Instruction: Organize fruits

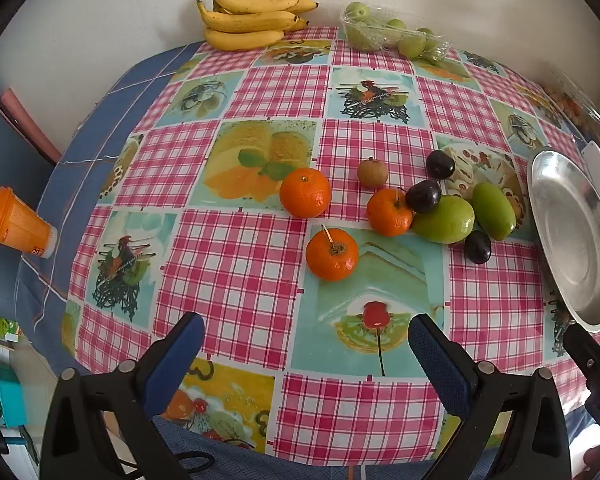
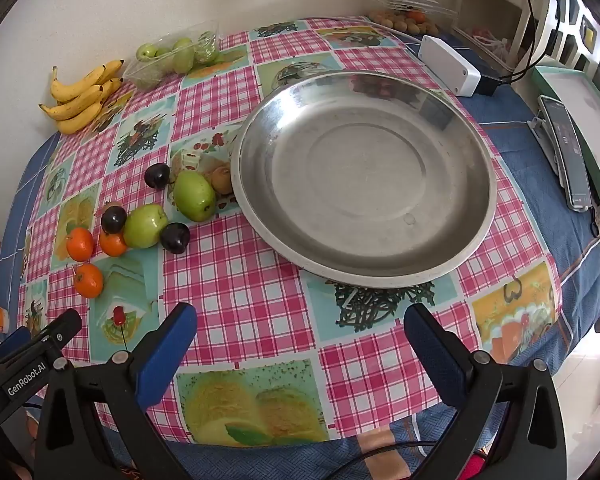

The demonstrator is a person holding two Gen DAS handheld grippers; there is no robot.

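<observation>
On the checked tablecloth (image 1: 236, 264), just beside the metal dish (image 2: 364, 176), lies a loose cluster of fruit: three tangerines, the nearest (image 1: 332, 254) stem-up and apart from the rest, two green fruits (image 1: 444, 220) touching each other, three dark plums (image 1: 423, 196) and a small brown fruit (image 1: 372, 173). The dish holds nothing yet, so no sorting looks done. The tangerines should be light, firm and a little yielding under their peel; gripping across the widest part would hold best. The plums look smooth and may slip or bruise if squeezed. The left gripper (image 1: 306, 344) hovers over the cloth short of the nearest tangerine, its fingers spread wide and holding nothing. The right gripper (image 2: 300, 336) faces the dish, also spread and empty. Bananas (image 1: 252, 20) and a tray of green fruit (image 1: 392, 32) sit by the wall, well apart.
</observation>
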